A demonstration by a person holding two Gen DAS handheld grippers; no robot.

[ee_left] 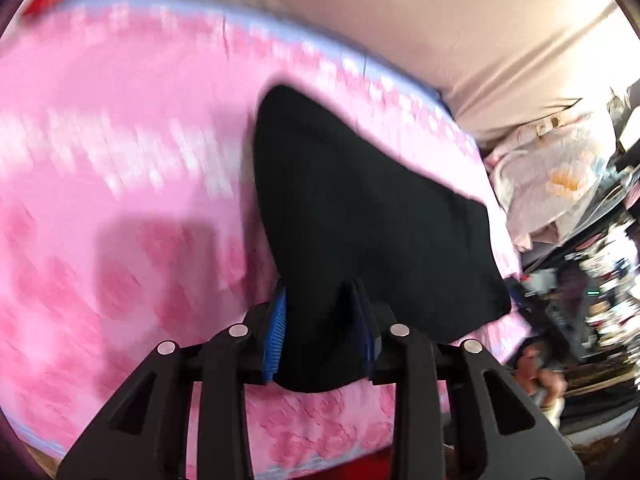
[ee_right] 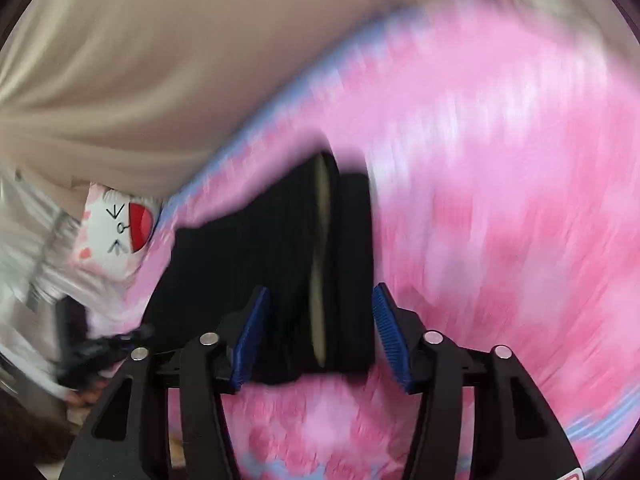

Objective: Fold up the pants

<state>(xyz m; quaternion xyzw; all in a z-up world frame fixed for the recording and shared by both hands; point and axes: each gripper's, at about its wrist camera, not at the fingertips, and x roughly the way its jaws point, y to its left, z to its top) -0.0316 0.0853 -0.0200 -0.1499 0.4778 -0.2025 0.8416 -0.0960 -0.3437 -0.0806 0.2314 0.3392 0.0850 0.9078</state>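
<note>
The black pants [ee_left: 360, 208] hang over a pink rose-print bed sheet [ee_left: 120, 184]. My left gripper [ee_left: 320, 320] is shut on a bunched edge of the pants, with fabric filling the space between its blue pads. In the right wrist view the pants [ee_right: 260, 256] show their waistband and pale inner lining between the fingers of my right gripper [ee_right: 320, 320]. Its blue pads [ee_right: 390, 336] stand apart with the cloth between them, not pressed by either one. Both views are blurred by motion.
A beige curtain or wall [ee_left: 400, 20] lies behind the bed. A pile of pale clothes [ee_left: 552, 184] and cluttered shelves [ee_left: 600, 280] are at the right. A white cat-face pillow [ee_right: 116, 232] sits at the bed's edge on the left of the right wrist view.
</note>
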